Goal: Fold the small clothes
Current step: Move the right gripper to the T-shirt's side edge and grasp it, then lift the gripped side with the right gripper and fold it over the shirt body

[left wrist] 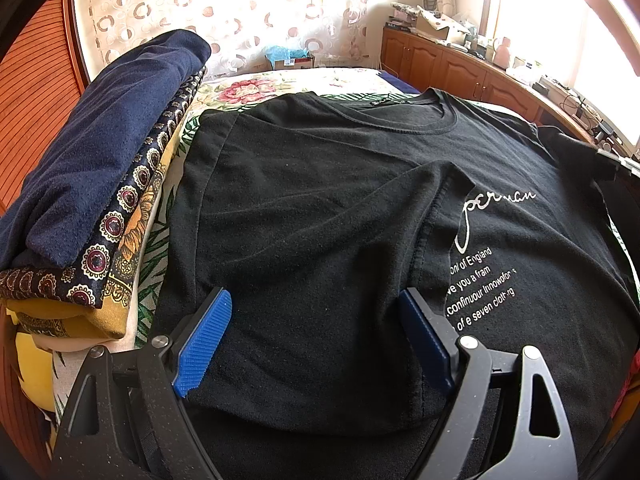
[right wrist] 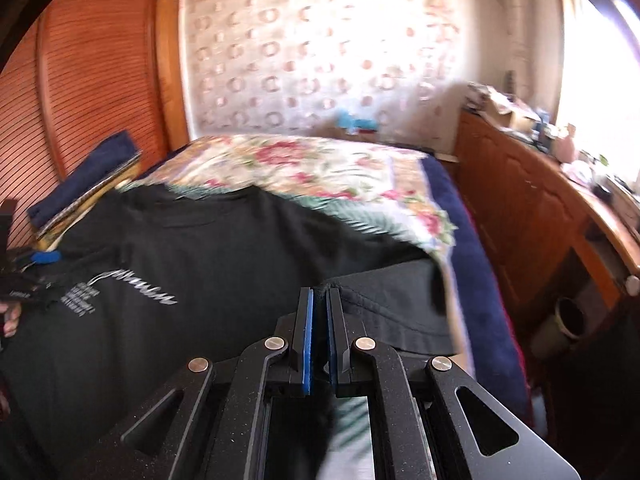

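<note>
T-shirt lies flat on the floral bedspread, left side folded. My right gripper is clamped on its sleeve edge; left gripper hovers, jaws apart. I advise carrying the sleeve straight across, fabric taut.

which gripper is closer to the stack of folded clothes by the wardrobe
Left. The left gripper hovers open over the black t-shirt right beside the stack of folded clothes; the right gripper pinches the shirt's far edge, opposite the stack.
</note>
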Available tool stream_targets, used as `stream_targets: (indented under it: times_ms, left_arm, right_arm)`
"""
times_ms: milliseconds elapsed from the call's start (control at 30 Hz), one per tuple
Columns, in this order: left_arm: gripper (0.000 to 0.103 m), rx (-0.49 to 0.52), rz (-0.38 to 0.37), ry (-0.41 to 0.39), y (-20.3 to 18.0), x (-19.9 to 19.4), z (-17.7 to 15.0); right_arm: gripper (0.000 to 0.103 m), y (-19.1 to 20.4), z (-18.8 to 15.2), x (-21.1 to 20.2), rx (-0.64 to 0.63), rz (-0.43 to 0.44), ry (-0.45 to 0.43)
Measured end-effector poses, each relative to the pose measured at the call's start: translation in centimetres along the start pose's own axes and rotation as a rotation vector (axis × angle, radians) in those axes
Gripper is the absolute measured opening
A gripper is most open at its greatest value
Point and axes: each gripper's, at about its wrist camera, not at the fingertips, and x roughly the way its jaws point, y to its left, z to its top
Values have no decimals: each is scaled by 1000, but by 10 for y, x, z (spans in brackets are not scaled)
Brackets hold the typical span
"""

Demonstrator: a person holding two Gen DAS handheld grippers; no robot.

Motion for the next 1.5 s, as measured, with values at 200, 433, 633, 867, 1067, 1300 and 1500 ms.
stream_targets:
  times_ms: [200, 433, 633, 867, 1067, 1300, 1500]
  left_arm:
    - [86, 0, 0, 0, 0, 0, 0]
    - [86, 0, 0, 0, 0, 0, 0]
    - [86, 0, 0, 0, 0, 0, 0]
    - [86, 0, 1, -1, 0, 0, 0]
    - [86, -1, 2, -2, 0, 0, 0]
    - [86, 4, 6, -4, -1, 0, 0]
    - [86, -10, 11, -73, 1, -21, 0]
  right_arm:
    - [6, 18, -25, 24, -25, 49, 104]
    - [14, 11, -39, 22, 2, 31, 155]
    - [35, 7, -30, -5, 33, 2, 114]
    - [37, -37, -21, 2, 114, -106, 80]
    - [37, -63, -12, 53, 192, -180, 155]
    - [13, -58, -4, 68, 149, -111, 170]
    - [5, -38, 22, 65, 79, -48, 147]
